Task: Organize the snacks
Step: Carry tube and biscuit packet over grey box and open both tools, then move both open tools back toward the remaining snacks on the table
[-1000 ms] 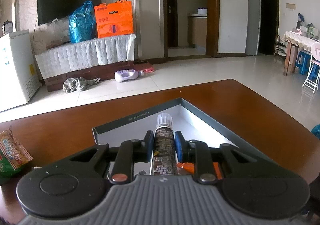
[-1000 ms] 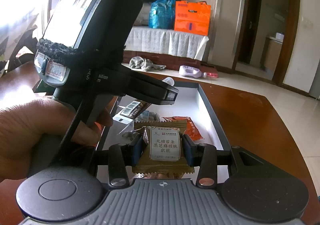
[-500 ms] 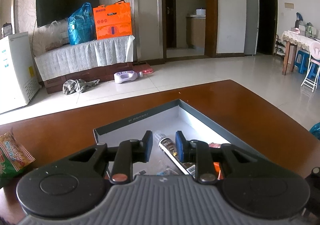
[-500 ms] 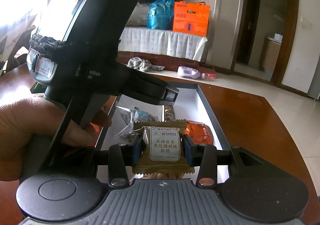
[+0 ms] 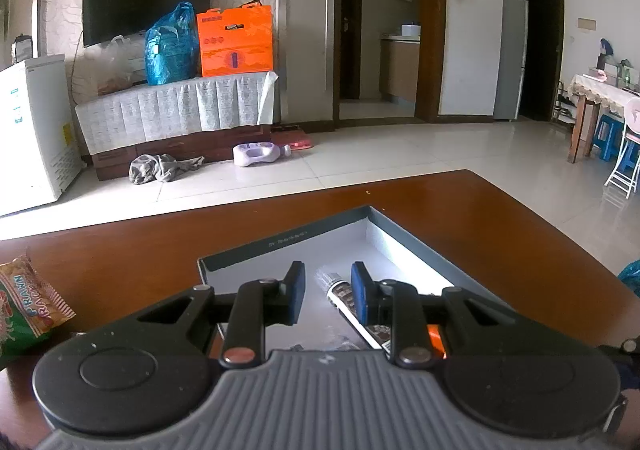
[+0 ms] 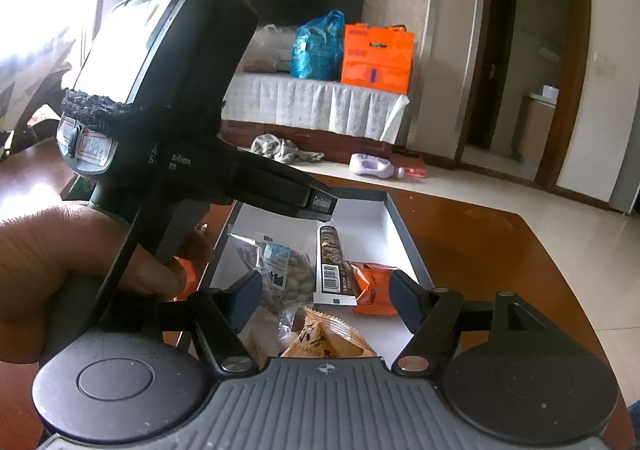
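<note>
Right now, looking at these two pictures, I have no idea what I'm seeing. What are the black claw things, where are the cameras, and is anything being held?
No robot here: a person holds a hand-operated pincer in each hand, and each carries a camera looking out along its two fingers.

One picture is from the left gripper. It is open and holds nothing, above a grey box on a brown table. A prawn cracker bag lies on the table outside the box.

The other is from the right gripper, also open and holding nothing. The bulky black device is the left tool, gripped by the person's left hand. Inside the box lie a dark snack stick, a bag of nuts, an orange packet and a tan packet.
</note>
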The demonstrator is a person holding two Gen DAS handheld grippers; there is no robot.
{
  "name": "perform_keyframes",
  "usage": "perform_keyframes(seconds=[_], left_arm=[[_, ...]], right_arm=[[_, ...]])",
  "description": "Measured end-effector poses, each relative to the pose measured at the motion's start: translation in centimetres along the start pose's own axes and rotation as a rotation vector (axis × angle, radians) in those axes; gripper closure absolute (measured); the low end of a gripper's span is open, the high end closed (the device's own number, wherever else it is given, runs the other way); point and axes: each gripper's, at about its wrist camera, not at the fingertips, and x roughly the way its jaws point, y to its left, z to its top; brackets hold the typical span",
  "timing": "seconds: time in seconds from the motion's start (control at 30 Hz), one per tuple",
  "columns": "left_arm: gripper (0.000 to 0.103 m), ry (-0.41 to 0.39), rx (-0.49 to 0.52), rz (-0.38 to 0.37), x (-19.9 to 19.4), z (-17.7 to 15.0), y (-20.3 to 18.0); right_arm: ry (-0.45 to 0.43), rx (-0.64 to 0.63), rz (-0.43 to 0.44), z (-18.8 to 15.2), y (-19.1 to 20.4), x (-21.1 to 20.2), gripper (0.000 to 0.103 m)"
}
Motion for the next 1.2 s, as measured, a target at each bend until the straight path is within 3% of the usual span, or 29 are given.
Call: perform_keyframes(seconds=[0.63,0.87,1.0,1.2], left_arm=[[0.08,-0.021,-0.012,0.057,-2.7,-0.3,1.5],[0.08,0.009,-0.076,0.162,-3.8,-1.0,8.6],[0.08,0.046,-0.081,0.221,-4.4,-2.5,12.5],[0.08,0.07,-0.093,0.235,-6.3,-4.6,16.9]], right_arm=[[-0.027,-0.03,0.016,0.3,0.6,-0.3,0.028],[-0.07,-0.026,0.123,1.5,1.9,-1.2,0.036],[-0.04,-0.058,0.215,1.9,4.2,-0.6,0.044],[0.029,-0.077,0.278,1.9,7.7,1.6,0.045]])
